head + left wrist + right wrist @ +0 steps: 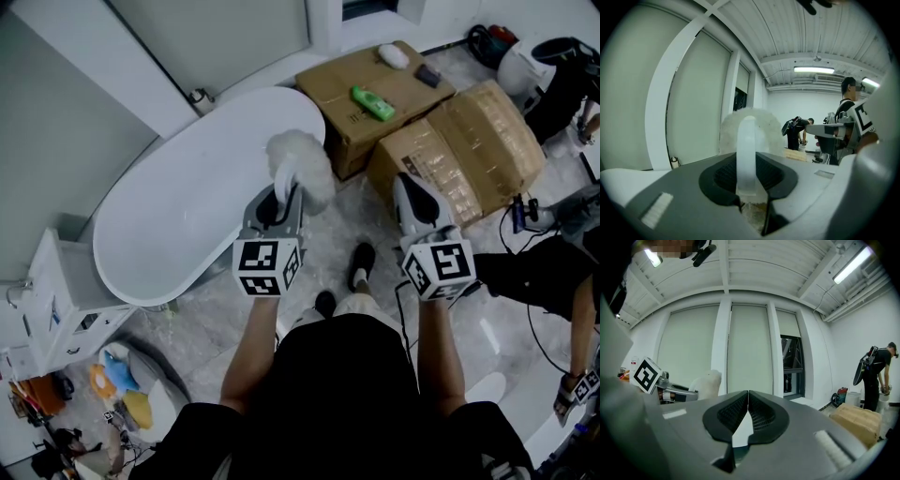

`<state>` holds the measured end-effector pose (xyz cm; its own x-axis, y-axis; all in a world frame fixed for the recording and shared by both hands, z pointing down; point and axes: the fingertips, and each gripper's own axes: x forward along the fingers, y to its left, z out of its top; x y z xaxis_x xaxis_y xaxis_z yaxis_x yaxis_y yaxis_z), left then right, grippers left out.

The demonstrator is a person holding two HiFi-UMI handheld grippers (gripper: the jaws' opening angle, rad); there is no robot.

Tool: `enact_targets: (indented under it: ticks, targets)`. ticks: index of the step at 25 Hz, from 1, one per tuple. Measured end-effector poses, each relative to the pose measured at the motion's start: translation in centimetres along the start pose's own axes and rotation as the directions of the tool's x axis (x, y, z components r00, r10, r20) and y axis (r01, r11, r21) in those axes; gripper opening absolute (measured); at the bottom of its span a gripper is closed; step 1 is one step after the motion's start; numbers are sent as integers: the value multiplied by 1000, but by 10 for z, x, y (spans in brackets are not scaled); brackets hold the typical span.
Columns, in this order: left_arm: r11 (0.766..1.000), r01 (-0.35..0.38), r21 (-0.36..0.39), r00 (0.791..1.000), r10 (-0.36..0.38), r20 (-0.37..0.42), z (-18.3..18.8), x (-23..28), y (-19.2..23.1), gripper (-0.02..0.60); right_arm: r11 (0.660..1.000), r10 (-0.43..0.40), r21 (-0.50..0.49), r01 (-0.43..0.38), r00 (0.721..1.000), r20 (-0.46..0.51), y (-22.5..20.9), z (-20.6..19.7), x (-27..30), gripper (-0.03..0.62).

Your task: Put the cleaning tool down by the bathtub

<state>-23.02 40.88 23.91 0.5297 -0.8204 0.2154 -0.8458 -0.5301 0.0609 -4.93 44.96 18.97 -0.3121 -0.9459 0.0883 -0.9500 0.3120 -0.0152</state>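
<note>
**A:** Which step is this?

**B:** The carry, I'd judge; nothing is set down yet. One white bathtub (178, 220) lies ahead and to the left of the left claw (281, 195). A nearer cardboard box (473, 155) sits just ahead of the right claw (411, 192), and a farther cardboard box (375, 98) sits beyond both claws.

**A:** And the grips?

**B:** The left claw is clenched on the cleaning tool (746, 154). The tool's pale handle stands upright between the pads, and its fluffy white head is just past the tips. From above, the head shows against the tub's end. The right claw is closed on nothing, with its pads meeting.

**A:** What's next?

**B:** Probably lowering the left claw to the bare floor below it, just beside the tub. It should let go only once the tool rests there, since the soft head may roll or tip.

**A:** What's the count?

**B:** One tub, two boxes, two claws, one tool and one green bottle (373, 103) on the farther box.
</note>
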Motion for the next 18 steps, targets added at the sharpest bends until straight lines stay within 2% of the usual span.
enact_targets:
  ticks: [7,18]
  targets:
    - [1000,-29,-10,1000,29,-10,11,36,21,86,1000,23,10,-23,1000,-16,-21,6,41,11]
    - [999,-47,-9,999,47,-16,38,109,29,86,999,36,25,-36,999,-16,-75,20,96,11]
